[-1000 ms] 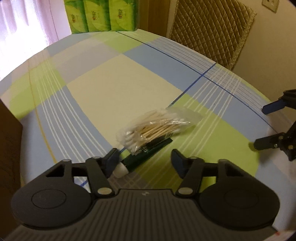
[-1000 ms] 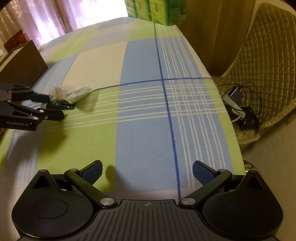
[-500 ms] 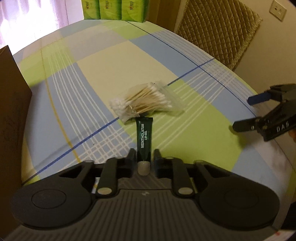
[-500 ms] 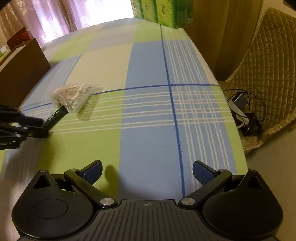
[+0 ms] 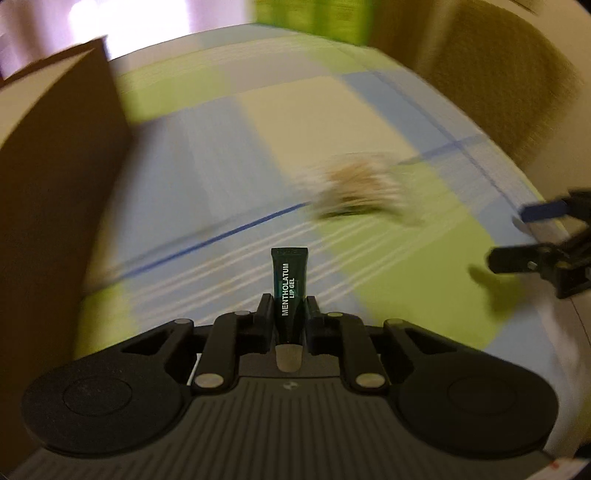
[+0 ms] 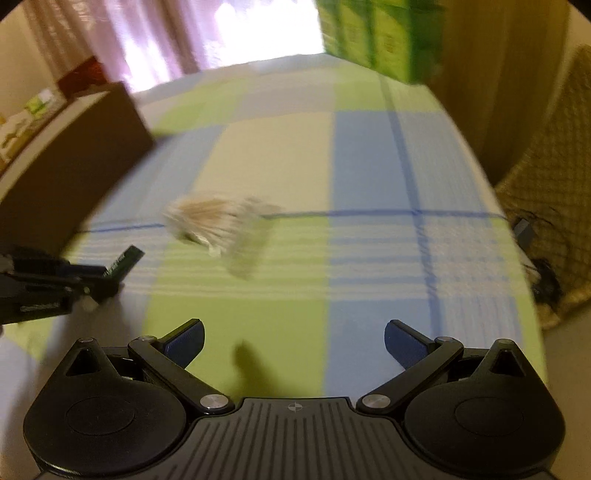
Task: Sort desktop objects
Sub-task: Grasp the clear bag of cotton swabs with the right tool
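Note:
My left gripper (image 5: 289,306) is shut on a dark green lip gel tube (image 5: 290,284), which sticks forward from between its fingers, lifted off the checked tablecloth (image 5: 406,295). From the right wrist view the same tube (image 6: 123,263) juts from the left gripper (image 6: 94,286) at the left edge. A clear bag of cotton swabs (image 5: 364,194) lies on the cloth ahead, blurred; it also shows in the right wrist view, cotton swabs (image 6: 218,221). My right gripper (image 6: 293,341) hangs open above the cloth with nothing between its fingers; it shows at the right as right gripper (image 5: 532,236).
A brown cardboard box (image 5: 55,177) stands at the left, close to the left gripper; the box (image 6: 70,166) also shows in the right view. Green tissue packs (image 6: 376,33) sit at the far table edge. A quilted chair (image 6: 554,166) and cables (image 6: 543,273) lie beyond the right edge.
The left gripper shut on the lip gel tube, lifted it and swung left toward the brown box. The swab bag stays on the cloth. The right gripper stayed open.

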The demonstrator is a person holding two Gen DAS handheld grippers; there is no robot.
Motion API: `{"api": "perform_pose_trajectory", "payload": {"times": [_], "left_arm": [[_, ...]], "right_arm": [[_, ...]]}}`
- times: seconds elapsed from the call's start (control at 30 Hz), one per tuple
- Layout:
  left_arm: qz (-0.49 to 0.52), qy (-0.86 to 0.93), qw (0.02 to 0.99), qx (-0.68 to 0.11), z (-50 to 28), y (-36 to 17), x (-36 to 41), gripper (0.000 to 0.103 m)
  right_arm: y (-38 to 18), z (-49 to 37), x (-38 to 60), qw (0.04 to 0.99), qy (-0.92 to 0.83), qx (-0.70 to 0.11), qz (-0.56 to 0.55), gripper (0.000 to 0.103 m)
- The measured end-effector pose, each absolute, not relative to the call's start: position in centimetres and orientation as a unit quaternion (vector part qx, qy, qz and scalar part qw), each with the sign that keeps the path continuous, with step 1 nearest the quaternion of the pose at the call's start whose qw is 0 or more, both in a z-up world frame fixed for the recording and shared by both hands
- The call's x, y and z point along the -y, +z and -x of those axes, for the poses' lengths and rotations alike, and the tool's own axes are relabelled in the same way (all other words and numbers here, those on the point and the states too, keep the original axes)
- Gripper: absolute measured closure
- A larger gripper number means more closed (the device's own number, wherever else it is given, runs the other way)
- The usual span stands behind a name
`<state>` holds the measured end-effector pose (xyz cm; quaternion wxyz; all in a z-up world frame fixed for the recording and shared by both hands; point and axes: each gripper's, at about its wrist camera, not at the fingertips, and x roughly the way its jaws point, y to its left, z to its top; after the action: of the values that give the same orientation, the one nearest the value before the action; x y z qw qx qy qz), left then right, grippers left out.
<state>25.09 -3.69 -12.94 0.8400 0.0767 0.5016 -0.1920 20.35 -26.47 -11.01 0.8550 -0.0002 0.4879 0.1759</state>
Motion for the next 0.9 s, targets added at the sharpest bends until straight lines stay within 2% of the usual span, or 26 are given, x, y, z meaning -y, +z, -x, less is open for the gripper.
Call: {"api": "perform_pose_trajectory", "payload": {"times": [0.33, 0.77, 0.83, 0.87, 0.9], "left_arm": [[-0.041, -0.126, 0.854, -0.503, -26.2, -13.1, 1.4, 0.09], [-0.034, -0.113, 0.862, -0.493, -27.9, -13.2, 1.7, 0.089], [-0.037, -0.112, 0.863, -0.491, -28.0, -13.2, 1.8, 0.089], [-0.037, -0.112, 0.863, -0.491, -28.0, -13.2, 1.8, 0.089], [-0.037, -0.112, 0.863, -0.491, -28.0, -13.2, 1.8, 0.089]], "right_arm": [[-12.8, -25.4, 18.7, 0.861, 0.165, -0.48, -0.01, 0.002], [-14.5, -27.9, 15.6, 0.872, 0.106, -0.478, 0.013, 0.002], [-14.5, -28.1, 15.4, 0.873, 0.098, -0.478, 0.031, 0.007], [-14.4, -28.1, 15.2, 0.874, 0.099, -0.473, 0.045, 0.017], [-14.4, -28.0, 15.2, 0.875, 0.105, -0.47, 0.055, 0.022]]}}
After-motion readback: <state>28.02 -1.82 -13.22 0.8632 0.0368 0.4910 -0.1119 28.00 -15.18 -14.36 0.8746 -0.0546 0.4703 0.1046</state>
